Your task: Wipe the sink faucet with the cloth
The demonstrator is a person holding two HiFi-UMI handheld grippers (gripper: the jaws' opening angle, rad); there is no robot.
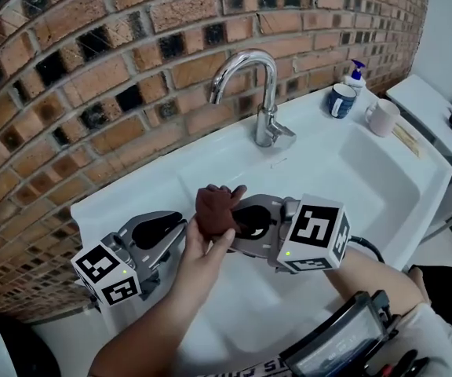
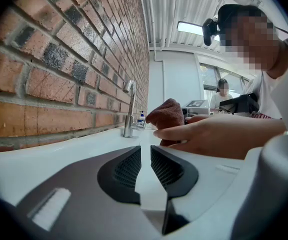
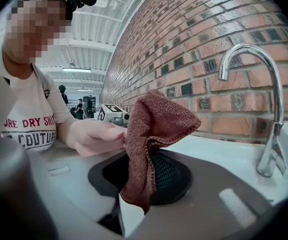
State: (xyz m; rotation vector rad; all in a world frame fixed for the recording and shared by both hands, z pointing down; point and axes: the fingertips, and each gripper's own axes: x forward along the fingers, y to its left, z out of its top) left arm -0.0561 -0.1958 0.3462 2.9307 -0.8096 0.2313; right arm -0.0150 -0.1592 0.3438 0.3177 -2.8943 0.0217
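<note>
Loading cloth (image 1: 214,209) into right tool (image 1: 242,217): jaws clenched on its lower end, bare hand (image 1: 202,250) pinching it alongside. Faucet (image 1: 261,93) stands upright across sink (image 1: 351,171), off right side of that tool's pointing line. Right tool is nearer, held level, aimed at left tool (image 1: 171,230), whose jaws are narrowly parted, empty.

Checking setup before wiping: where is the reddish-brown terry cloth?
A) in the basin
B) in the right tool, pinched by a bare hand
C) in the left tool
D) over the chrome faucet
B: the reddish-brown terry cloth sits between the right tool's jaws, a bare hand pinching it.
</note>
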